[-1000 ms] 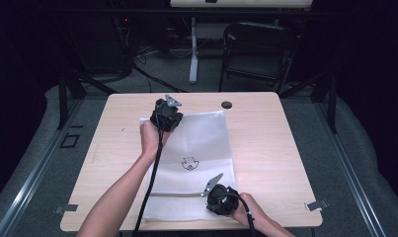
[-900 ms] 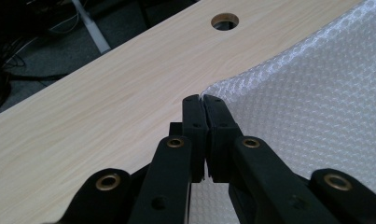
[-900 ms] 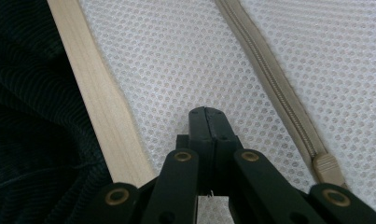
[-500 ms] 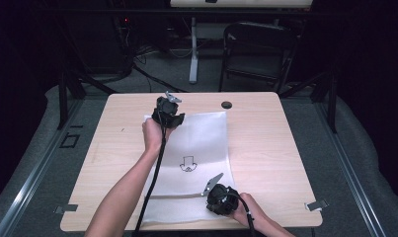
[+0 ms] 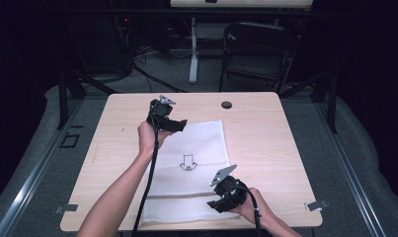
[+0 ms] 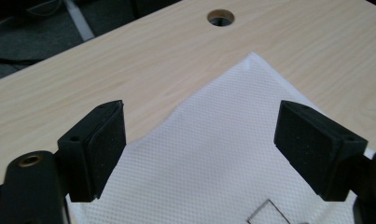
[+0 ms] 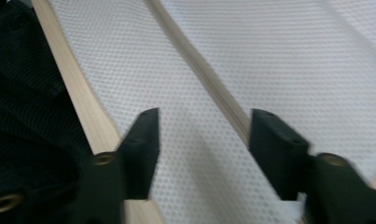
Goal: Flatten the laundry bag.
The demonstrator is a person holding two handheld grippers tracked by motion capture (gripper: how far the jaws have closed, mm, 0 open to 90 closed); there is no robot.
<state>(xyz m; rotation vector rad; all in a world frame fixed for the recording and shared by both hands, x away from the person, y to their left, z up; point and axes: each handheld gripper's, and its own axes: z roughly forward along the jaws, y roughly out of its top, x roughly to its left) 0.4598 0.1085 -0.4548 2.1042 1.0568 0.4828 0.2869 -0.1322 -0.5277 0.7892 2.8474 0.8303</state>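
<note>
White padded bag flat on table, mid-frame; left gripper and right gripper just opened, jaws empty. Lift clear without snagging.

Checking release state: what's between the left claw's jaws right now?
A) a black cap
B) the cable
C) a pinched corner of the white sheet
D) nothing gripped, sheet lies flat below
D: in the left gripper view the left claw stands with jaws wide apart, and the white sheet lies flat on the table beneath, untouched by the pads.

looks like lab/studio: wooden table on grey carpet, dark surroundings, folding chair, floor cables
</note>
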